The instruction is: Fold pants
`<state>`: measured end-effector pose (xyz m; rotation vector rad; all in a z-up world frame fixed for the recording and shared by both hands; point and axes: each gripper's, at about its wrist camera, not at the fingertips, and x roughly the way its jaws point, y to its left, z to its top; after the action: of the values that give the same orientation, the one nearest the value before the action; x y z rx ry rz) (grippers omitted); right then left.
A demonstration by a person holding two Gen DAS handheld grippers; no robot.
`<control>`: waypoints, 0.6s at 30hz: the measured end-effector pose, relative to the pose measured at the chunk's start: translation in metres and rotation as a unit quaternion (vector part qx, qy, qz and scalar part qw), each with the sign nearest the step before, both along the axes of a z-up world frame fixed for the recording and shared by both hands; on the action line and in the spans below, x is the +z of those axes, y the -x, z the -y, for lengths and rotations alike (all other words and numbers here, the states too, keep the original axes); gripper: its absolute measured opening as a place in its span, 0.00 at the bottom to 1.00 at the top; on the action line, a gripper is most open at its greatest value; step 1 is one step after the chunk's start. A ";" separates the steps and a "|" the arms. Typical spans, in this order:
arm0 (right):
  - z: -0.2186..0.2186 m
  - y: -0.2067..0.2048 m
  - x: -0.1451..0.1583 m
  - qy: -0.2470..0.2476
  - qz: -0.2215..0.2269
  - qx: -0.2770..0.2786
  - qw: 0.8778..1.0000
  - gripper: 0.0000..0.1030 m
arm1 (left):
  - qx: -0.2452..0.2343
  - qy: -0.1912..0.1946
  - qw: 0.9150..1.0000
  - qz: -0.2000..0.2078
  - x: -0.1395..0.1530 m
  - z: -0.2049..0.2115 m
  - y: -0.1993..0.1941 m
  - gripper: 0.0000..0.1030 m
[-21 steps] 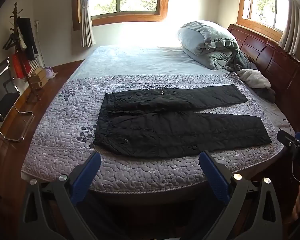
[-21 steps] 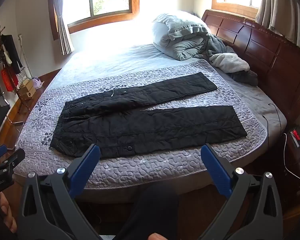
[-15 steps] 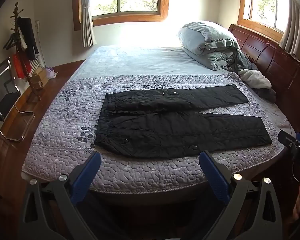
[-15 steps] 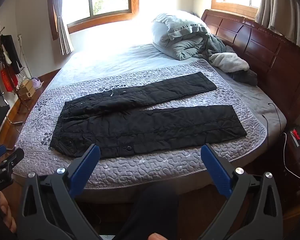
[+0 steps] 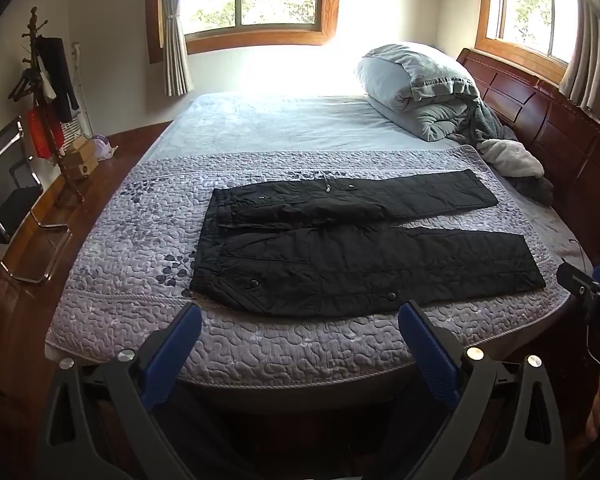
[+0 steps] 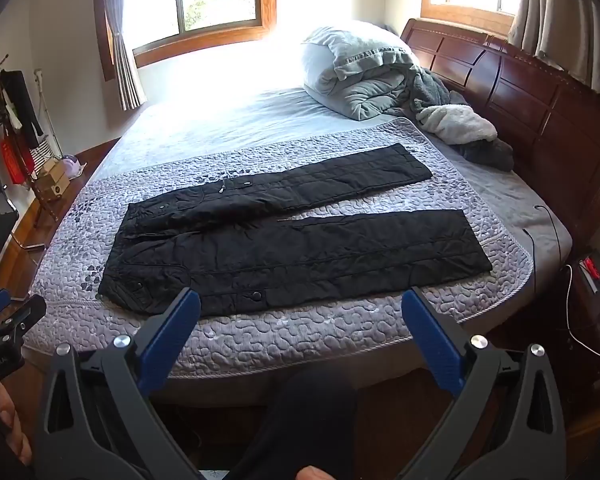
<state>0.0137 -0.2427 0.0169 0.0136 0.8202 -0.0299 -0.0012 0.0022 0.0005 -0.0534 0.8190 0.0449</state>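
Note:
Black quilted pants lie flat on a grey-purple quilted cover on the bed, waist to the left, both legs spread out to the right. They show the same way in the right wrist view. My left gripper is open and empty, held off the bed's near edge, short of the pants. My right gripper is open and empty, also off the near edge. The right gripper also shows at the right edge of the left wrist view; the left gripper at the left edge of the right wrist view.
A rolled grey duvet and loose blankets lie at the head of the bed by the dark wooden headboard. A coat stand and chair stand at the left. Cables and a power strip sit at the right.
Both grippers have drifted very slightly; the pants sit a touch lower in the left wrist view. Nothing was taken hold of.

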 end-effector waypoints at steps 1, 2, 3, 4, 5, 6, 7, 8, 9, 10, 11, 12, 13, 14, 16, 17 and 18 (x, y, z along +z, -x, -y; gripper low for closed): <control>0.000 0.000 0.000 0.001 0.000 0.000 1.000 0.98 | 0.000 0.000 1.000 0.000 0.000 0.000 0.000 0.97; 0.000 0.000 0.000 0.001 0.001 -0.001 1.000 0.98 | 0.000 0.000 1.000 0.000 0.000 0.000 0.000 0.97; 0.000 0.000 0.000 0.001 0.001 -0.001 1.000 0.98 | 0.000 0.000 1.000 0.000 0.000 0.000 0.000 0.97; 0.000 0.000 0.000 0.000 0.001 -0.001 1.000 0.98 | 0.000 0.000 1.000 0.000 0.000 0.000 0.000 0.97; 0.000 0.000 0.000 0.000 0.001 -0.001 1.000 0.98 | -0.001 0.001 1.000 0.000 0.000 0.000 0.000 0.97; 0.000 0.000 0.000 0.001 0.001 -0.001 1.000 0.98 | 0.000 0.001 1.000 0.000 0.000 0.000 0.000 0.97; 0.000 0.000 0.000 0.001 0.001 -0.002 1.000 0.98 | 0.000 0.001 1.000 0.000 0.000 0.000 0.000 0.97; 0.000 0.000 0.000 0.000 0.001 -0.002 1.000 0.98 | -0.001 0.001 1.000 -0.001 0.000 0.000 0.000 0.97; 0.000 0.000 0.000 0.001 0.001 -0.002 1.000 0.98 | -0.001 0.001 1.000 0.000 0.000 0.000 0.000 0.97; 0.000 0.000 0.000 0.001 0.001 -0.002 1.000 0.98 | -0.001 0.000 1.000 0.000 0.000 0.001 0.000 0.97; 0.001 0.000 0.000 0.001 0.001 -0.002 1.000 0.98 | -0.001 -0.001 1.000 -0.001 -0.001 0.002 0.000 0.97; 0.001 0.001 -0.001 0.000 0.002 -0.003 1.000 0.98 | -0.001 -0.001 1.000 -0.001 -0.001 0.002 0.000 0.97; 0.002 0.001 -0.001 -0.001 0.002 -0.003 1.000 0.98 | 0.000 -0.001 1.000 -0.001 -0.001 0.002 0.000 0.97; 0.003 0.001 -0.001 0.000 0.002 -0.003 1.000 0.98 | -0.001 -0.001 1.000 0.000 -0.001 0.002 0.000 0.97; 0.003 0.001 -0.001 -0.001 0.002 -0.003 1.000 0.98 | -0.001 -0.001 1.000 -0.001 -0.001 0.002 0.000 0.97; 0.003 0.001 -0.001 -0.001 0.002 -0.003 1.000 0.98 | -0.001 0.000 1.000 -0.001 -0.001 0.002 0.000 0.97; 0.003 0.001 -0.001 0.000 0.002 -0.003 1.000 0.98 | -0.001 -0.001 1.000 -0.001 -0.001 0.002 0.000 0.97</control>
<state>0.0124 -0.2455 0.0160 0.0170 0.8160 -0.0356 -0.0010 0.0002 -0.0001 -0.0517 0.8211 0.0439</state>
